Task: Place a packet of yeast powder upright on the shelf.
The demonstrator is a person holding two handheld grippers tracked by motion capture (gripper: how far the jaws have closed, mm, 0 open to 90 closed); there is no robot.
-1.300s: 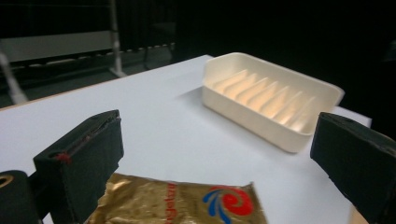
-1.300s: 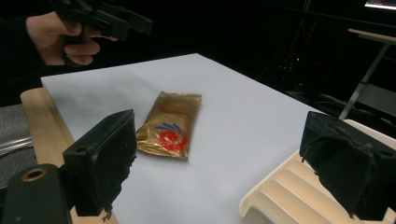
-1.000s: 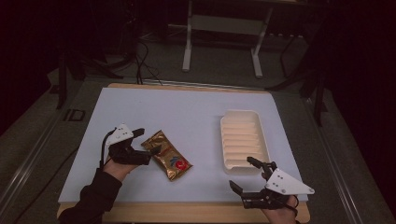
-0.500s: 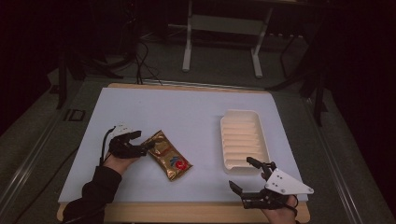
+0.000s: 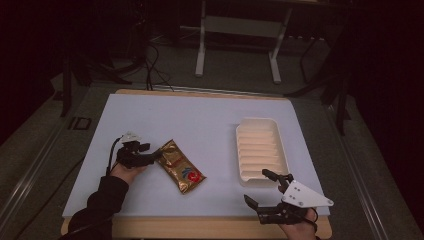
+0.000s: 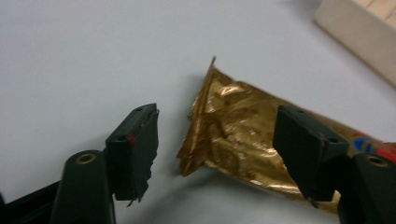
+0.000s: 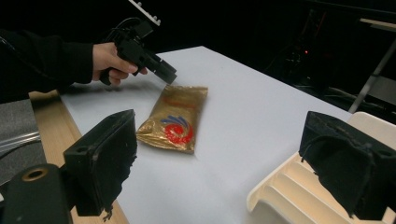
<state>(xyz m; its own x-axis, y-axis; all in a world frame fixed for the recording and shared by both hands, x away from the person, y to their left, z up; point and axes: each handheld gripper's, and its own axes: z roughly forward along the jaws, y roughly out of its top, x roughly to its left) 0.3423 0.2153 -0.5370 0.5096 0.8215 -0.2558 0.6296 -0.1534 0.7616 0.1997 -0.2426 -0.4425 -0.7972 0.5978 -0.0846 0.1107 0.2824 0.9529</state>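
A gold foil packet (image 5: 181,166) with a red and blue logo lies flat on the white table top, left of centre. My left gripper (image 5: 156,154) sits low at the packet's upper-left end. In the left gripper view the packet's crinkled end (image 6: 233,130) lies between the jaws of this gripper (image 6: 217,154). The jaws have just been closing, but the pads stand clear of the foil. My right gripper (image 5: 256,186) rests open near the table's front edge, with nothing in it. In its own view, the right gripper (image 7: 229,158) faces the packet (image 7: 175,119) and the left gripper (image 7: 161,70).
A cream ribbed tray (image 5: 261,147) stands at the right of the table, just beyond the right gripper; its corner shows in the right gripper view (image 7: 289,186). A wooden edge (image 5: 200,227) borders the white sheet at the front. Dark floor and stands lie behind.
The left gripper has sunk toward the table and closed in on the packet's end, its jaws narrower than before. The right gripper has stayed in place.
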